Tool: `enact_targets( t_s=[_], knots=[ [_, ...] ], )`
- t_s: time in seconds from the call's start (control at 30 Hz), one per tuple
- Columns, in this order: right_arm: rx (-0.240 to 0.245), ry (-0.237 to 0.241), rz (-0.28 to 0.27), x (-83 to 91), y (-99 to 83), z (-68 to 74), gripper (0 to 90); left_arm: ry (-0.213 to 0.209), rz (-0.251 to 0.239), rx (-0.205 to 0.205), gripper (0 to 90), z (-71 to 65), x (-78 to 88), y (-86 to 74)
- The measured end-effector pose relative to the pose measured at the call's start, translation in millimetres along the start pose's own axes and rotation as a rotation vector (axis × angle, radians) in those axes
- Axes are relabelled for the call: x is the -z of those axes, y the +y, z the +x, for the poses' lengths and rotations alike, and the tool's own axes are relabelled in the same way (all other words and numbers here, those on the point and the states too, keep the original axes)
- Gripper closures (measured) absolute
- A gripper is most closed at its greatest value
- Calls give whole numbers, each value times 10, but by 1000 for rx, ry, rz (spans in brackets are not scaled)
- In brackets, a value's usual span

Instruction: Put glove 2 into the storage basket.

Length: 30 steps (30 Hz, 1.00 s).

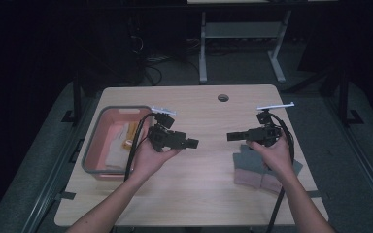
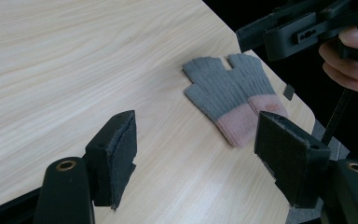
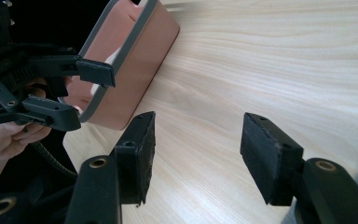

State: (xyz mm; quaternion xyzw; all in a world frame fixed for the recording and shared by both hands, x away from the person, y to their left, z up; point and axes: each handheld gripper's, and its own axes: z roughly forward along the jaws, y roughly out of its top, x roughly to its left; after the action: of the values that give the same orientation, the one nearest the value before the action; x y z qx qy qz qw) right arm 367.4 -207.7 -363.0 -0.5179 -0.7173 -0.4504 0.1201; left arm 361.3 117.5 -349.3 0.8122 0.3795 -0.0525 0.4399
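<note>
Far left on the wooden table (image 1: 204, 189) sits a pink bin (image 1: 93, 145) with a grey rim, its long side running away from the person; pale cloth items and something yellow lie inside, too dim to name. Just right of the bin the left gripper (image 1: 193, 143) is held in the person's left hand (image 1: 148, 158), above the tabletop, jaws pointing rightward toward the table's middle. In the left gripper view its pads (image 2: 121, 154) stand well apart with only bare wood between them: spread, pinching nothing. Bare tabletop lies between the two tools. Opposite, the right gripper (image 1: 232, 136) points leftward, so the two tools face each other across the gap; the right hand (image 1: 274, 155) holds it. In the right gripper view its own pads (image 3: 142, 149) are likewise spread wide over bare wood, gripping nothing, with the bin and the left gripper farther off. Under and just beyond the right hand, near the table's right edge, lie the gloves (image 1: 252, 167), grey knit with pink cuffs, flat on the wood, partly covered by the hand in the high view. Cuffs lie toward the person's edge, fingers toward the far side, long axis roughly front to back. The left gripper view shows the glove (image 2: 230, 93) flat, fingers away from the pink cuff, touched by neither tool.
</note>
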Motion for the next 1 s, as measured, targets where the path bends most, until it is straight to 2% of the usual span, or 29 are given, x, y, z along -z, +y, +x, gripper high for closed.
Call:
enact_targets(
  t_s=[0.47, 0.83, 1.0],
  knots=[
    [-13, -84, -5, 247, -276, -223, 434, -18, -5, -16, 289, -138, -197, -29],
    [-24, -109, -30, 385, -448, -357, 424, -31, -4, -43, 286, -248, -351, -56],
    [-33, -140, -36, 452, -555, -440, 421, -35, 0, -54, 281, -276, -404, -77]
  ],
)
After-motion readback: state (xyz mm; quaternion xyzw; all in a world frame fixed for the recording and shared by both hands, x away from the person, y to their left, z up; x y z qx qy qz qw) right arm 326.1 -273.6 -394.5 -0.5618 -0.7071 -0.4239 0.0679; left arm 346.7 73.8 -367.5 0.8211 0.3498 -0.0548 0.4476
